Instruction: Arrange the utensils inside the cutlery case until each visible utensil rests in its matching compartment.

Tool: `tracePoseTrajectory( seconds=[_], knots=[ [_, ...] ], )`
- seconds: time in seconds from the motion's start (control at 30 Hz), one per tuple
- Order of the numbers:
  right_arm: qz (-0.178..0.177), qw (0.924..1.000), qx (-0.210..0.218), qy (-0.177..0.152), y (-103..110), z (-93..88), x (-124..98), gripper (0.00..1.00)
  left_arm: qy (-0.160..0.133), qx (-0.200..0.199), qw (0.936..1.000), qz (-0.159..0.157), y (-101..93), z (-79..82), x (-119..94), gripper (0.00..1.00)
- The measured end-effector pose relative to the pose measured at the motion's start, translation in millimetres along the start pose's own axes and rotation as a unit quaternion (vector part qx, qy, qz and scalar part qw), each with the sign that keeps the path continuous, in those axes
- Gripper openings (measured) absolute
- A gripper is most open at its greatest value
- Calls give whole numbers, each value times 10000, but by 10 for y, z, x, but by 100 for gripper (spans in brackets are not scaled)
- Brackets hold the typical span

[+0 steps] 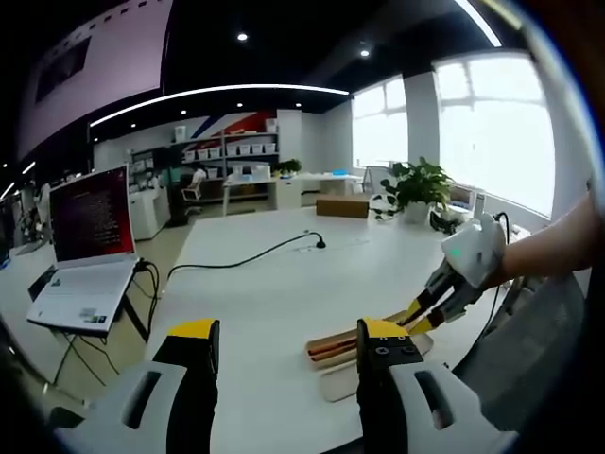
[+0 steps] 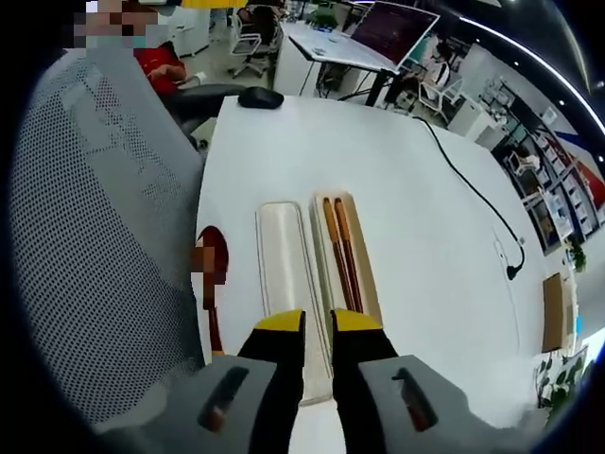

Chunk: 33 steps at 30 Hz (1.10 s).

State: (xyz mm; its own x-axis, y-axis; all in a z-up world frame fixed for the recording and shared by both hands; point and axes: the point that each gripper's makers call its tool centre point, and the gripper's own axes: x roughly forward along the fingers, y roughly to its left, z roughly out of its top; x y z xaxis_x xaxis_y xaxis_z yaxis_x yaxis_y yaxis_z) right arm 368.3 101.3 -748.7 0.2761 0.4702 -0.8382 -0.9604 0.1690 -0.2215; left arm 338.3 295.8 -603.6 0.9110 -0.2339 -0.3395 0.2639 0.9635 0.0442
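A cream cutlery case [image 2: 282,255] lies lengthwise on the white table, its left compartment empty. Two brown chopsticks [image 2: 342,248] rest in its right compartment. A dark red spoon [image 2: 210,244] lies on the table just left of the case, partly under a mosaic patch. My right gripper [image 2: 318,323] sits at the case's near end, its jaws almost together astride the middle wall. In the left gripper view the case [image 1: 337,382] and chopsticks [image 1: 331,346] lie just beyond the left gripper [image 1: 288,333], which is open and holds nothing. The right gripper [image 1: 423,320] touches the case's far end.
A grey mesh chair back [image 2: 95,218] stands close on the left of the table edge. A black mouse [image 2: 260,96] and a black cable [image 2: 473,189] lie farther along the table. A laptop [image 1: 90,246] sits on a stand beside the table, a plant [image 1: 416,184] beyond.
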Motion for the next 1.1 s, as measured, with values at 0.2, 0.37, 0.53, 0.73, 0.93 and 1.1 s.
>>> tracePoseTrajectory(
  seconds=[0.2,0.37,0.53,0.73,0.93,1.1],
  knots=[
    [201,9997,144,-94,136,-3,-42,7,11,2,10000,-11,-6,-5,1,60],
    [341,9992,177,-82,247,5,-57,8,12,9,10000,-18,-10,-7,-1,60],
    [611,9980,145,-59,402,6,-36,7,20,19,10000,-11,-11,-8,-4,60],
    [791,9968,70,37,491,-29,-1,5,12,19,10000,-6,-10,-4,-1,60],
    [1077,9940,183,85,601,-73,31,7,-4,-10,10000,87,29,-2,-5,62],
    [1290,9914,114,181,724,-118,61,7,13,23,10000,51,7,-5,0,62]
  ],
)
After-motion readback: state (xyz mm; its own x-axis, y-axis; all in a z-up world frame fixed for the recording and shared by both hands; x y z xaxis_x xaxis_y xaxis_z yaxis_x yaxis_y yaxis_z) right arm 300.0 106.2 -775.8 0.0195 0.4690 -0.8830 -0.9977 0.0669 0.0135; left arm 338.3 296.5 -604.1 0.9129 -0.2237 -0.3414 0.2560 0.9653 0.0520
